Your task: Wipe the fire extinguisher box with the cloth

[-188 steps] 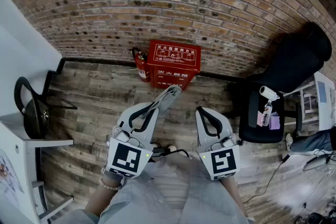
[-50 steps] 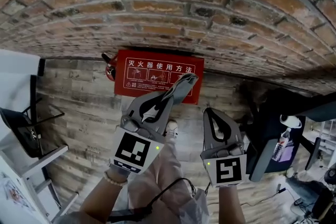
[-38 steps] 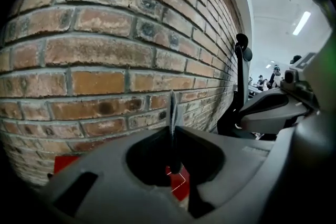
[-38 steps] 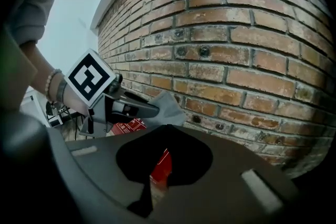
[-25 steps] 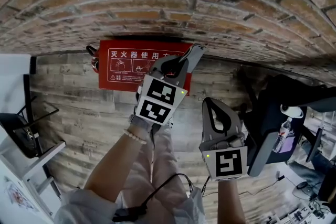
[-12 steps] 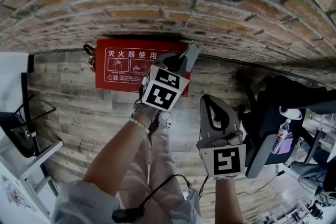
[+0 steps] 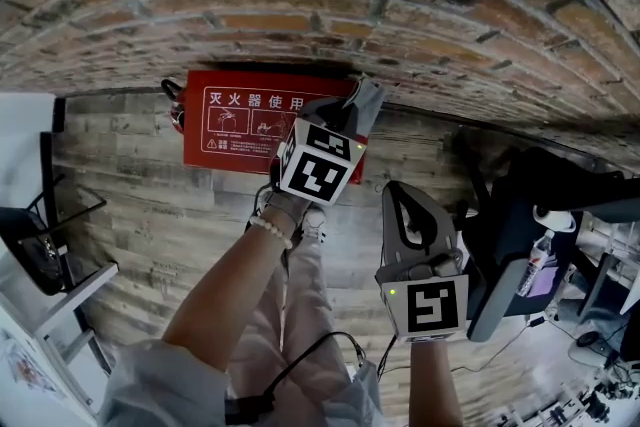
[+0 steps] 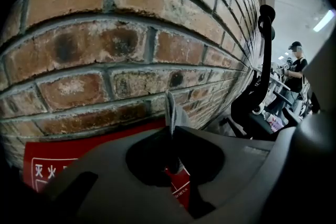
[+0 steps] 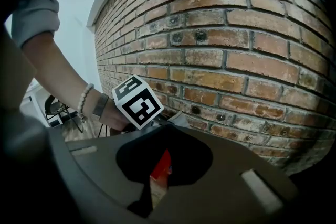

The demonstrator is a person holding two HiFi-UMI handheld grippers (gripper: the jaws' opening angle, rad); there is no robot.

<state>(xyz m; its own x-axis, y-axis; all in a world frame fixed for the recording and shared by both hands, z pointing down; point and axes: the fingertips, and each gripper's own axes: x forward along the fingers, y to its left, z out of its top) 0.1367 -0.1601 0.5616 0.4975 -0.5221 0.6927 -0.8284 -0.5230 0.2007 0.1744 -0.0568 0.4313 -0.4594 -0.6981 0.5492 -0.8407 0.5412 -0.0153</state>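
The red fire extinguisher box (image 7: 240,120) with white print stands on the floor against the brick wall. My left gripper (image 7: 350,115) reaches over the box's right end, shut on a grey cloth (image 7: 364,102) that sticks out past its tips by the wall. In the left gripper view the cloth (image 8: 171,110) stands upright, pinched in the left gripper (image 8: 170,131), with the box (image 8: 68,165) below. My right gripper (image 7: 402,195) hangs back over the floor, shut and empty. In the right gripper view a strip of the box (image 9: 161,165) shows through the gap in the right gripper (image 9: 168,127).
A brick wall (image 7: 330,5) runs behind the box. A red extinguisher (image 7: 176,105) stands at the box's left end. A black office chair (image 7: 515,215) with a bottle (image 7: 550,215) is right; a black chair (image 7: 40,250) and white desk are left. Wood-plank floor (image 7: 140,205).
My left gripper has carried the cloth forward from over the floor to the box's right end near the wall. The head has come closer to the wall. The right gripper barely moved.
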